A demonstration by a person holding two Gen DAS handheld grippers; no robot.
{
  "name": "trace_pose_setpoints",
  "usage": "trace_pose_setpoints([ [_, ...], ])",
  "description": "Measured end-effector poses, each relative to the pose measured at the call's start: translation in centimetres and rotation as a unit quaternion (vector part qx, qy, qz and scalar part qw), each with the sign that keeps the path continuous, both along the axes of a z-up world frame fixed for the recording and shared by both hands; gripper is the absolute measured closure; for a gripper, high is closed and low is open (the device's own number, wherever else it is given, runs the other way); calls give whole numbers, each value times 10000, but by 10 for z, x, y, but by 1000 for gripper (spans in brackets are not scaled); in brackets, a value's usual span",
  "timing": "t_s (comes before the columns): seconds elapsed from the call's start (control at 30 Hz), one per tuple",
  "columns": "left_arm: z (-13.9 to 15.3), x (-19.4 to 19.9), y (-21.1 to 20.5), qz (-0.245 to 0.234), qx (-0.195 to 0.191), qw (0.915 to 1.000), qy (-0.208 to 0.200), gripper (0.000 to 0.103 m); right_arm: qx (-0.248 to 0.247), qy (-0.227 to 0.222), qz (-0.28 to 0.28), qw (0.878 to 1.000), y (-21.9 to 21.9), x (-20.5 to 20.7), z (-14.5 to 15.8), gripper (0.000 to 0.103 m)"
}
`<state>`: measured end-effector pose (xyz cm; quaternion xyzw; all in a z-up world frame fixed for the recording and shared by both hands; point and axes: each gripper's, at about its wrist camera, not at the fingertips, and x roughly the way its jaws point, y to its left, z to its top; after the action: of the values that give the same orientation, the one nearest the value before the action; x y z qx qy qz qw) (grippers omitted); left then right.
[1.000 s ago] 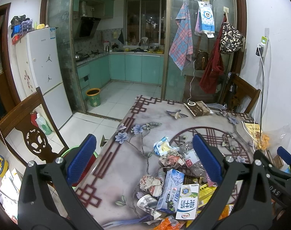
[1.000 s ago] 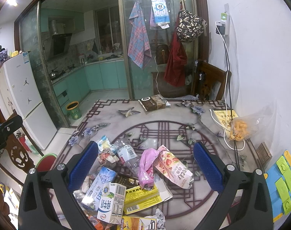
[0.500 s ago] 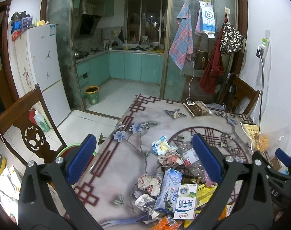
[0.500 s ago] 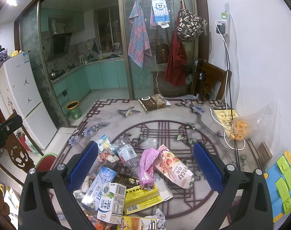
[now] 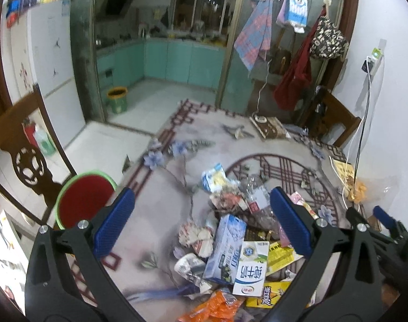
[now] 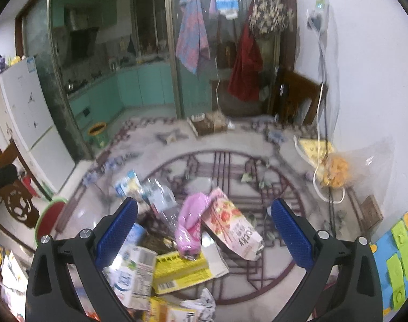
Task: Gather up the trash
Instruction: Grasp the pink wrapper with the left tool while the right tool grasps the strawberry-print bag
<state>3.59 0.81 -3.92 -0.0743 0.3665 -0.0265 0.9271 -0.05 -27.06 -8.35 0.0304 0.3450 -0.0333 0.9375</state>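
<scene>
A pile of trash lies on the patterned table (image 5: 193,134): a blue box (image 5: 225,244), a white milk carton (image 5: 251,268), crumpled paper (image 5: 195,236), a crushed clear bottle (image 5: 255,196) and orange wrappers (image 5: 217,306). My left gripper (image 5: 202,225) is open and empty above the pile. My right gripper (image 6: 204,230) is open and empty above a pink bag (image 6: 190,225), a Pocky pouch (image 6: 233,228) and a yellow box (image 6: 179,268). A red bin with a green rim (image 5: 83,201) stands left of the table; it also shows in the right wrist view (image 6: 50,217).
A wooden chair (image 5: 21,150) stands at the left by the bin. A clear bag of yellow snacks (image 6: 338,171) and a white cable (image 6: 319,139) lie at the table's right by the wall. A brown packet (image 5: 271,128) lies at the far end.
Both grippers have dropped lower and tilted toward the trash pile. The red bin has come into fuller view on the left. Both stay open and empty.
</scene>
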Motion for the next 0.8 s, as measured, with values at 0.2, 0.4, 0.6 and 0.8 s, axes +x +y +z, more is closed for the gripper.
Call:
trace_pose_setpoints([
  [0.2, -20, 14, -7, -90, -92, 9996, 248, 4, 12, 882, 450, 9951, -9, 47, -41, 7],
  [0.4, -47, 37, 10, 98, -802, 9957, 446, 4, 15, 1586, 73, 9873, -36, 92, -85, 12],
  [0.6, -59, 68, -14, -254, -354, 9968, 676, 4, -118, 2268, 113, 9738, -64, 118, -117, 12],
  [0.8, -81, 91, -96, -1492, 70, 9835, 1018, 4, -33, 2820, 478, 9582, -64, 127, -155, 26],
])
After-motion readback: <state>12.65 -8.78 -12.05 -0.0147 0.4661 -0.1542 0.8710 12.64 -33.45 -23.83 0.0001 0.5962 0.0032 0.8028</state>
